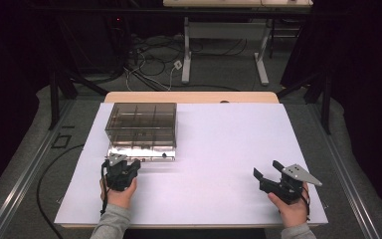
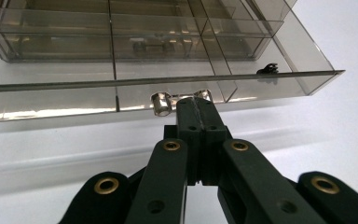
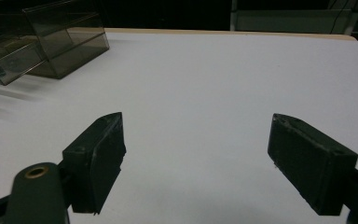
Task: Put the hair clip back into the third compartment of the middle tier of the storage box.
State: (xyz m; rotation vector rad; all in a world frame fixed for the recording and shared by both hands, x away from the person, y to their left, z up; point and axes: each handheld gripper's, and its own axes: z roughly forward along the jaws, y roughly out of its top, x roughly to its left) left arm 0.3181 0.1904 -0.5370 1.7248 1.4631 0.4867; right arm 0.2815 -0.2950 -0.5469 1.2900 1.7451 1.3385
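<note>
A smoky clear drawer box (image 1: 142, 122) stands on the white table top (image 1: 219, 149) at the left. Its lowest drawer (image 2: 121, 100) is pulled out toward me. My left gripper (image 1: 128, 162) is shut, its tips (image 2: 196, 101) right at the drawer front beside a small metal knob (image 2: 161, 103). I cannot tell whether the tips hold anything. A small black item (image 2: 267, 70) lies in the drawer's right compartment. My right gripper (image 1: 266, 168) is held open over bare table at the front right, nothing between its jaws (image 3: 198, 140). From there the box (image 3: 51, 42) shows far left.
The white sheet ends at a wooden table edge (image 1: 191, 96) behind the box. Beyond it lie floor cables (image 1: 154, 59) and another table's white legs (image 1: 186, 55). Bare white surface spreads between the two grippers.
</note>
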